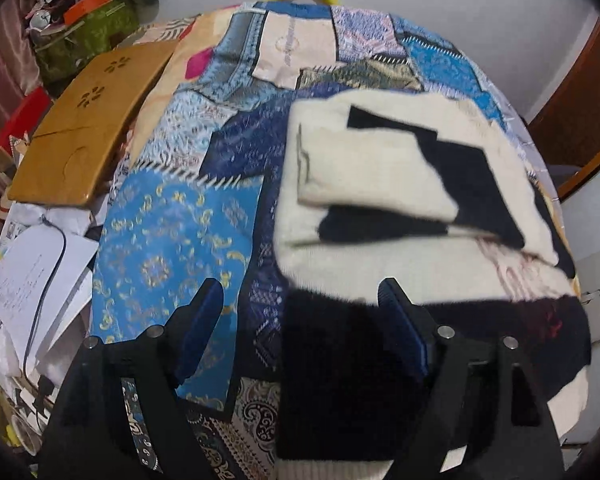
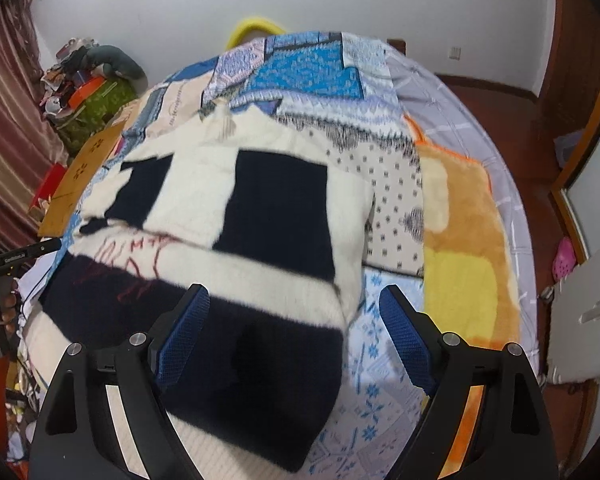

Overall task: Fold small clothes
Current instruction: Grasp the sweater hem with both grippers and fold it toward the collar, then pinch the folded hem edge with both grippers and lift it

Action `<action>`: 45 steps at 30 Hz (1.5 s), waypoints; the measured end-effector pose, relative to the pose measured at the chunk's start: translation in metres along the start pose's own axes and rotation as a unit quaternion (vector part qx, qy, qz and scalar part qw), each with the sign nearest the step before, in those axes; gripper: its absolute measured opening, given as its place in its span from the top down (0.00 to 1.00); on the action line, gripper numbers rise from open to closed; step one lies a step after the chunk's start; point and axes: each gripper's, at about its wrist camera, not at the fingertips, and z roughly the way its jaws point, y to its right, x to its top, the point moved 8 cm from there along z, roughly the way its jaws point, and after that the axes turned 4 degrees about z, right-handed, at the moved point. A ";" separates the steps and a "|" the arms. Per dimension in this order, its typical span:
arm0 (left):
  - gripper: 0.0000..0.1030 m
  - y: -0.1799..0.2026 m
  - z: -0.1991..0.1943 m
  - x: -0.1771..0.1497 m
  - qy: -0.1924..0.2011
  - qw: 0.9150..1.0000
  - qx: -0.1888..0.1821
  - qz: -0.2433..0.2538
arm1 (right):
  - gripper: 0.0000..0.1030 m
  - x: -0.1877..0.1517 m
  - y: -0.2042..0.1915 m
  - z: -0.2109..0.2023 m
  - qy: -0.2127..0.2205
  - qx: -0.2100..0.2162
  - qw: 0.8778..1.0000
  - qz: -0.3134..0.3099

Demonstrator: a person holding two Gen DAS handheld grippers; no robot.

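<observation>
A small cream and navy striped sweater [image 1: 380,216] lies flat on the patchwork bedspread [image 1: 168,248], with both sleeves folded across its chest. It also shows in the right wrist view [image 2: 228,232], with red stitching on its front. My left gripper [image 1: 300,292] is open and empty, hovering over the sweater's lower left hem. My right gripper [image 2: 294,296] is open and empty, hovering over the sweater's lower right edge. Neither gripper holds any cloth.
A wooden lap tray [image 1: 88,128] and loose papers [image 1: 32,276] lie at the bed's left edge. An orange and yellow fleece blanket [image 2: 456,240] lies right of the sweater. The bedspread [image 2: 376,380] continues right; beyond it is dark red floor [image 2: 512,128].
</observation>
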 end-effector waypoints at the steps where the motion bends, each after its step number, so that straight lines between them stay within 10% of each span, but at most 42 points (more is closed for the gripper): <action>1: 0.23 0.000 0.003 -0.003 -0.005 1.000 -0.001 -0.001 | 0.18 -0.006 0.002 0.004 -0.007 0.002 1.000 0.005; 16: 0.25 0.009 0.027 -0.038 -0.059 0.994 -0.080 -0.045 | 0.19 -0.047 -0.004 0.037 -0.052 0.065 0.996 0.042; 24: 0.60 0.023 0.011 -0.044 -0.054 0.990 -0.124 -0.036 | 0.50 -0.045 -0.013 0.035 -0.034 0.094 0.995 0.030; 30: 0.91 0.031 -0.006 -0.034 -0.022 0.995 -0.097 -0.006 | 0.80 -0.033 -0.024 0.028 -0.005 0.106 0.994 0.015; 45: 0.93 0.026 -0.045 0.057 0.101 0.992 -0.070 -0.015 | 0.84 0.042 -0.034 0.008 0.091 0.111 0.990 -0.001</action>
